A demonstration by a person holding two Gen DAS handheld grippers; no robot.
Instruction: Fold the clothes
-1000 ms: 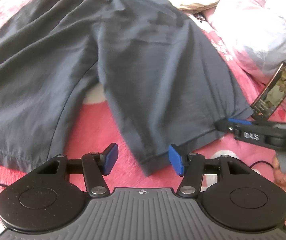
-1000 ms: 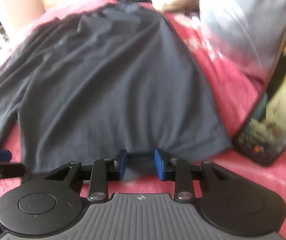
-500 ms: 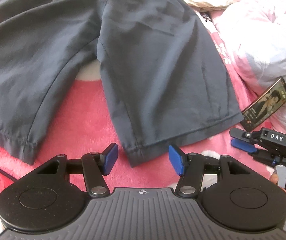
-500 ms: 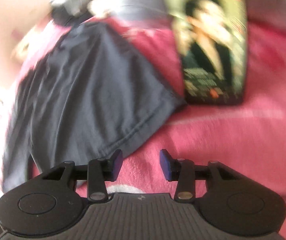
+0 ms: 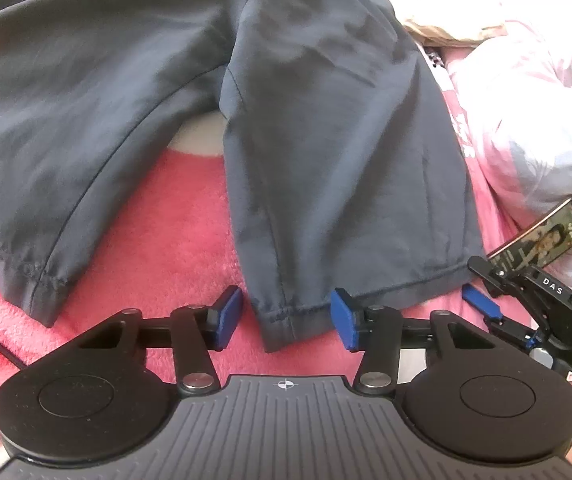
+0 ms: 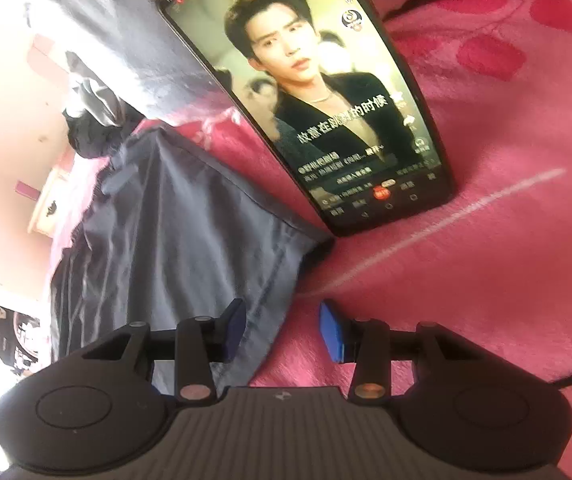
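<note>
Dark shorts (image 5: 326, 168) lie spread flat on the pink blanket (image 5: 173, 220), filling the upper half of the left wrist frame. The left gripper (image 5: 286, 314) straddles 1 hem corner, the right gripper (image 6: 281, 330) the other, both gaping and empty. Risk: the propped phone (image 6: 326, 92) touches the hem at centre of the right view, so a lift could topple it, and thin cloth may slip the pads.

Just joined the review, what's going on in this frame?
A person with two handheld grippers is starting to fold dark shorts spread on a pink blanket. The left gripper, open, straddles one leg's hem corner; the right gripper, open, sits at that hem's other corner. Nothing is gripped. A lit phone leans nearby.
</note>
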